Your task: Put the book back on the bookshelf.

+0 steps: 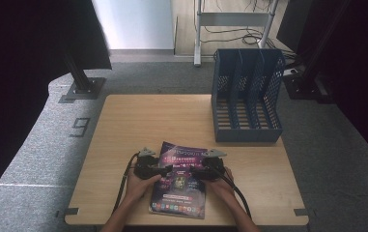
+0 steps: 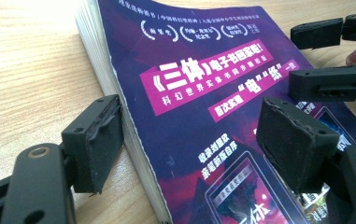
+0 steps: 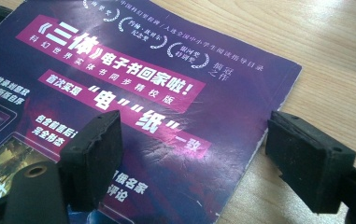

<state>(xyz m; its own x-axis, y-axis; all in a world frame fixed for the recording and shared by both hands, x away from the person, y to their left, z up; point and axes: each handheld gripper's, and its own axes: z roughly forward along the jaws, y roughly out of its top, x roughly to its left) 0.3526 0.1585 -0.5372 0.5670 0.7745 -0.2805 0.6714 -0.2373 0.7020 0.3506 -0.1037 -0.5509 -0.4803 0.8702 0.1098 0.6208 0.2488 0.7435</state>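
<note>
Wooden table bears magazine reading "三体".

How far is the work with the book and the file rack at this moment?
Nothing looks done: the blue file rack holds nothing. In hand: the left gripper and right gripper straddle opposite edges of the purple book, jaws open, book flat on the table. Probably left: gripping, lifting, filing it.

One purple paperback book lay between two hand-held grippers, the left gripper and the right gripper; beyond them stood one blue three-slot file rack on one wooden table.
</note>
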